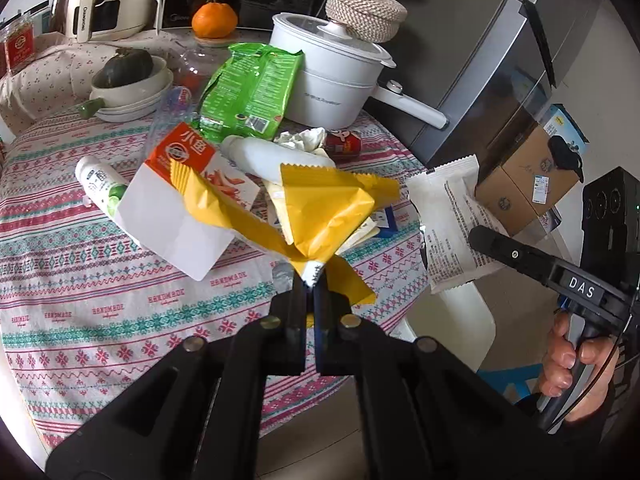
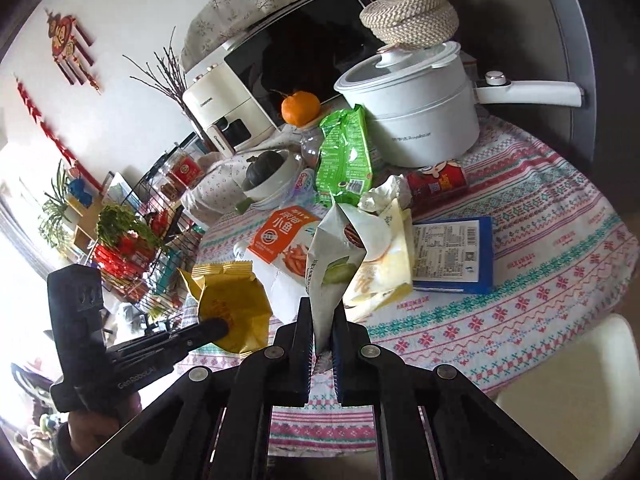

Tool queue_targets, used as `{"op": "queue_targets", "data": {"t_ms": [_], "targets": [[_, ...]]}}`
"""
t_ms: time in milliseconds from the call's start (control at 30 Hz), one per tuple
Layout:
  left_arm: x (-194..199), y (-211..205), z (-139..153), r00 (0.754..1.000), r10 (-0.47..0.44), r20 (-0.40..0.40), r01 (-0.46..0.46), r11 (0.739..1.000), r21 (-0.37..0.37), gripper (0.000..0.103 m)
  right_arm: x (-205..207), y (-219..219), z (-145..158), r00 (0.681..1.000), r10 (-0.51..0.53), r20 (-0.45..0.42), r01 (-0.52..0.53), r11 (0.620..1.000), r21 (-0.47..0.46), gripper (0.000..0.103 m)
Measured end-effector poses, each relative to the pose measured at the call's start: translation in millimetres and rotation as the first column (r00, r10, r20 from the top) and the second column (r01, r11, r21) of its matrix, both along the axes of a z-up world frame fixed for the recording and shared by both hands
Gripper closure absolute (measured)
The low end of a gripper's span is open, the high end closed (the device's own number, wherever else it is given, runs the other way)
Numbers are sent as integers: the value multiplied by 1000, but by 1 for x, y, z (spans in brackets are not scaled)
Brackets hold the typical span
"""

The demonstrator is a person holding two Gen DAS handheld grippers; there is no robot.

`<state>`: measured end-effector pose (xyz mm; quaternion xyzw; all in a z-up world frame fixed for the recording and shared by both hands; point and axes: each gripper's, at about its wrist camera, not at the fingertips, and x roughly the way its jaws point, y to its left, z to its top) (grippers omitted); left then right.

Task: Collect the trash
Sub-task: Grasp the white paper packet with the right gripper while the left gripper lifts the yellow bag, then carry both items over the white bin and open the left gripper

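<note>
My left gripper (image 1: 308,286) is shut on the bottom corner of a yellow wrapper (image 1: 320,208), which hangs lifted over the patterned tablecloth (image 1: 100,300). In the right wrist view the same yellow wrapper (image 2: 232,304) shows at lower left, pinched by the left gripper (image 2: 218,326). My right gripper (image 2: 322,314) is shut on a white-grey snack wrapper (image 2: 332,256) that stands up between its fingers. From the left wrist view that white wrapper (image 1: 452,216) hangs past the table's right edge in the right gripper (image 1: 480,240). A hand holds each gripper's handle.
More litter lies mid-table: an orange-white snack bag (image 1: 184,152), a green bag (image 1: 252,92), a white bottle (image 1: 100,188), crumpled tissue (image 1: 304,138), a red can (image 2: 440,180) and a blue box (image 2: 452,256). A white pot (image 1: 336,80) stands behind. A cardboard box (image 1: 528,184) sits off the table.
</note>
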<state>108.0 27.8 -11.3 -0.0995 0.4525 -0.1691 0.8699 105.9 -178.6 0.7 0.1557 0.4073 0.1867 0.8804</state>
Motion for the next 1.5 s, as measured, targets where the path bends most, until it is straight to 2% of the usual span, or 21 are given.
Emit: {"op": "queue_targets", "data": {"t_ms": [200, 333, 500, 600, 667, 767, 933, 1167, 1267, 1367, 1500], "targets": [[-1, -90, -2, 984, -178, 4, 178, 984, -6, 100, -41, -85, -4, 984, -175, -44, 172, 982, -78, 94], [-8, -146, -16, 957, -290, -8, 290, 957, 30, 100, -67, -131, -14, 959, -276, -64, 268, 957, -112, 94], [-11, -199, -44, 931, -364, -41, 366, 928, 73, 100, -93, -170, -28, 932, -351, -93, 336, 931, -144, 94], [-16, -221, -57, 916, -398, -55, 402, 911, 91, 100, -101, -184, -38, 918, -378, -118, 358, 919, -164, 94], [-15, -232, -67, 907, -413, -79, 419, 905, 75, 100, -105, -191, -45, 912, -385, -143, 363, 918, -160, 94], [-14, -249, -81, 904, -416, -100, 424, 903, 75, 100, -106, -199, -54, 905, -388, -174, 363, 918, -160, 94], [-16, -271, -103, 896, -427, -123, 440, 889, 125, 100, -106, -211, -60, 897, -396, -195, 371, 916, -153, 94], [-14, -278, -121, 890, -435, -136, 454, 876, 165, 99, -108, -221, -65, 892, -399, -212, 375, 916, -145, 94], [-15, -278, -119, 890, -437, -129, 455, 870, 189, 82, -110, -224, -65, 888, -407, -215, 384, 912, -144, 94], [-17, -272, -110, 892, -438, -114, 453, 871, 189, 73, -111, -226, -66, 884, -415, -215, 392, 909, -140, 93], [-17, -255, -91, 903, -423, -78, 430, 885, 178, 51, -110, -226, -66, 883, -418, -215, 395, 908, -141, 93]]}}
